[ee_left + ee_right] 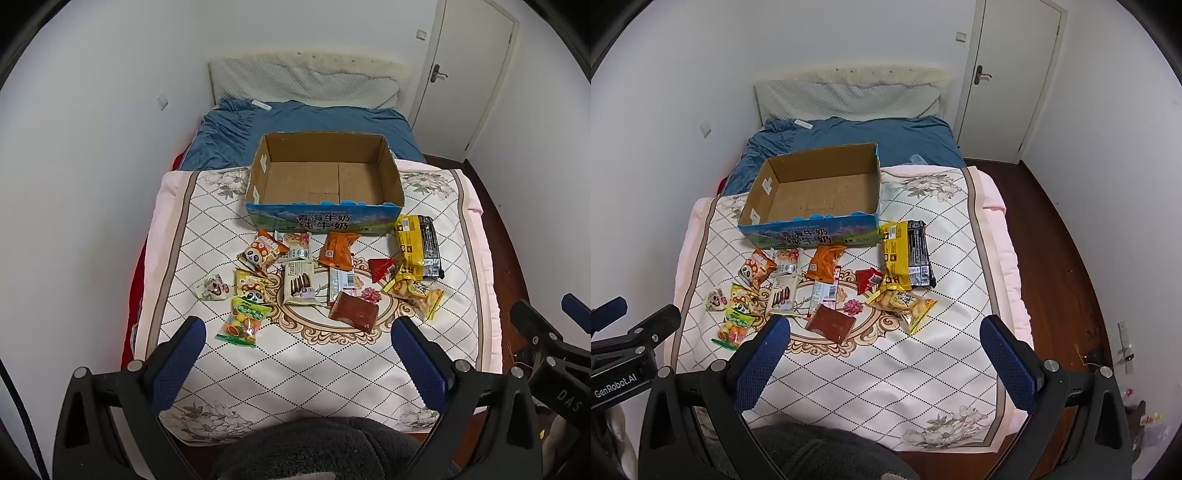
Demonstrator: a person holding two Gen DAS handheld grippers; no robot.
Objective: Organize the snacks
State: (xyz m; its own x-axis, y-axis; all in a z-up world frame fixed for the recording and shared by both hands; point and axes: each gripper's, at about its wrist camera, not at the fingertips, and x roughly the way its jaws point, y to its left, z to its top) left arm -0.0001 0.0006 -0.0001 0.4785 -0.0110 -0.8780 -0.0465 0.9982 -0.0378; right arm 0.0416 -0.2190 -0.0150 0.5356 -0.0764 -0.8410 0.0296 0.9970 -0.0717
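An empty cardboard box (258,173) (759,201) with a blue printed front stands on the patterned quilt (295,369) (886,369). Several snack packets lie in front of it: an orange pack (336,251) (824,264), a brown pouch (354,309) (830,323), a yellow-and-black pack (417,251) (907,254), a Franzzi wafer pack (299,282) (783,293) and a candy bag (243,321) (733,328). My left gripper (297,326) and right gripper (884,325) hover open above the quilt's near part, short of the snacks, holding nothing.
The bed's far half has a blue blanket (295,125) (849,140) and a pillow (295,81) against the wall. A white wall runs along the left. A door (1008,74) and dark wood floor (1063,258) lie to the right. Dark fleece clothing (314,450) fills the bottom edge.
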